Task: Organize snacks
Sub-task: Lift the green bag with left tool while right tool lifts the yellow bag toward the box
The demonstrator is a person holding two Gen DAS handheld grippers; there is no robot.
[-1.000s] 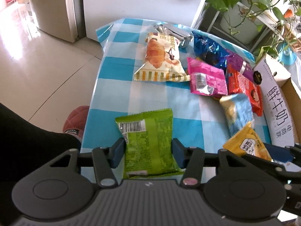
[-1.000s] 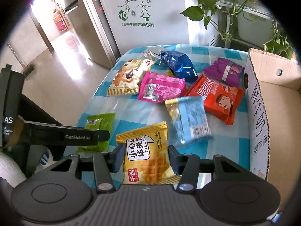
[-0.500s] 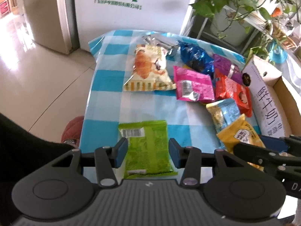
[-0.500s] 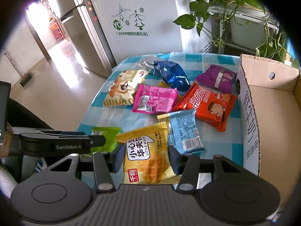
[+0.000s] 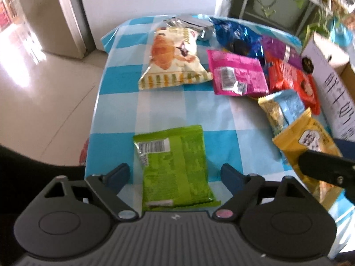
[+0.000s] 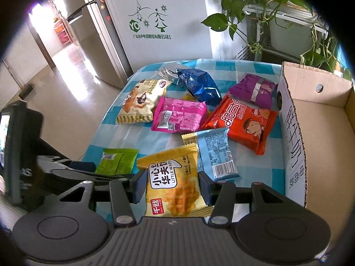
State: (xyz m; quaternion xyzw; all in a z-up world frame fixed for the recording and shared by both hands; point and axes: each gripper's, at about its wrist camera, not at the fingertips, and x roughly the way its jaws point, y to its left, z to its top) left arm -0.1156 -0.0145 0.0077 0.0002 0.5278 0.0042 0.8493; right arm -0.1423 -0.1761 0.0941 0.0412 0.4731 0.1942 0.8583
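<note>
Table [image 5: 124, 102], covered in a blue-and-white checked cloth; bears all loose snacks.

Cardboard box [image 6: 319, 133], open-topped, printed side panel; stands at the table's right edge, interior bare where visible.

Left gripper [image 5: 175, 175]: jaws opening, both pads clear of the green packet [image 5: 175, 166], which lies flat on the cloth between them, barcode side up, at the near edge.

Right gripper [image 6: 173, 188]: clenched on the yellow waffle packet [image 6: 175, 184], one pad pressing each long side.

Croissant bag [image 5: 173, 59], cream, far left of the cluster.

Pink packet [image 5: 237, 75], just right of the croissant bag, touching it.

Orange-red packet [image 6: 244, 122], beside the box wall, overlapping the pale-blue packet's far end.

Blue foil bag [image 6: 199, 84], behind the pink packet.

Purple packet [image 6: 255, 88], far right, near the box.

Pale-blue packet [image 6: 215, 153], just beside the yellow waffle packet; a small gold wrapper end shows at its upper left.

Silver foil wrapper [image 5: 188, 22], crumpled, at the far edge.
</note>
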